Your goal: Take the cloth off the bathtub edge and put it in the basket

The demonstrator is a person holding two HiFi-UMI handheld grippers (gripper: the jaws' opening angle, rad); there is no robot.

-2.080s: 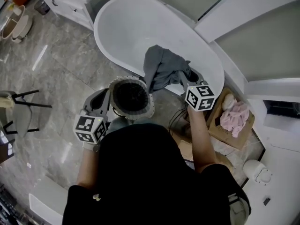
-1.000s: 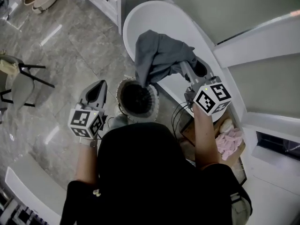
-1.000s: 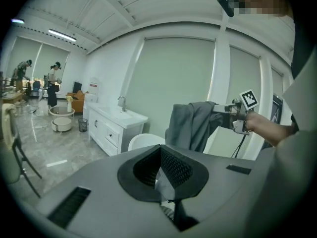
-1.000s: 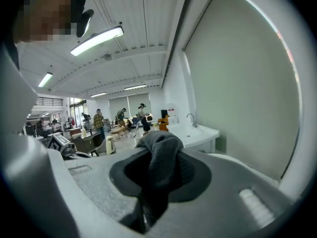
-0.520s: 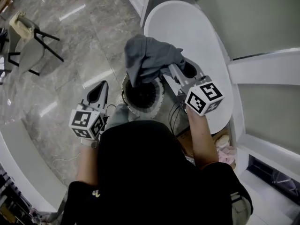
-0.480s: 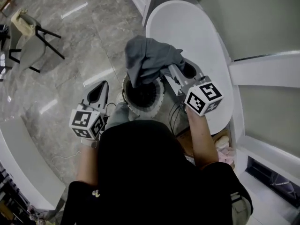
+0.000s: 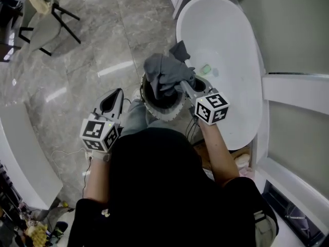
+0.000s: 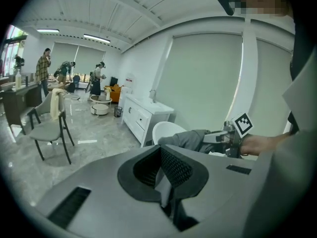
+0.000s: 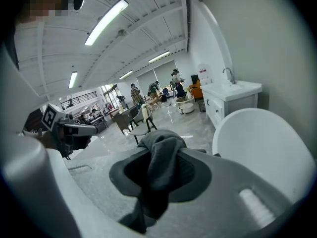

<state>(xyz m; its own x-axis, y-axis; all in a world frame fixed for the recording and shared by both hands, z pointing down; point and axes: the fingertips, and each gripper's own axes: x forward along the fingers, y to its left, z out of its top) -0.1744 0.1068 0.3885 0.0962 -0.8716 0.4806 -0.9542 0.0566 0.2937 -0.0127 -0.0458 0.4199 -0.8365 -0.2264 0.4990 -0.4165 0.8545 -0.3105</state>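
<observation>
The grey cloth (image 7: pixel 165 75) hangs bunched from my right gripper (image 7: pixel 184 84), which is shut on it, right over the mouth of the round basket (image 7: pixel 149 104); the cloth's lower folds sag inside the rim. In the right gripper view the cloth (image 9: pixel 162 150) is pinched between the pads and drapes down over them. The white bathtub (image 7: pixel 226 45) lies just beyond the basket. My left gripper (image 7: pixel 113 98) hovers left of the basket, shut and holding nothing. In the left gripper view its pads (image 8: pixel 171 168) meet, with the cloth (image 8: pixel 185 139) and the tub (image 8: pixel 166 129) ahead.
A grey chair (image 7: pixel 45 15) stands far left on the marble floor. A curved white counter (image 7: pixel 20 153) runs along the left edge. Cables (image 7: pixel 192 130) lie by the basket, and a cardboard box (image 7: pixel 241 161) sits near the tub. A small green item (image 7: pixel 205 69) lies in the tub.
My right gripper has come down with the cloth, from above the basket to its mouth. The left gripper shifted a little beside the basket. The head view swung round.
</observation>
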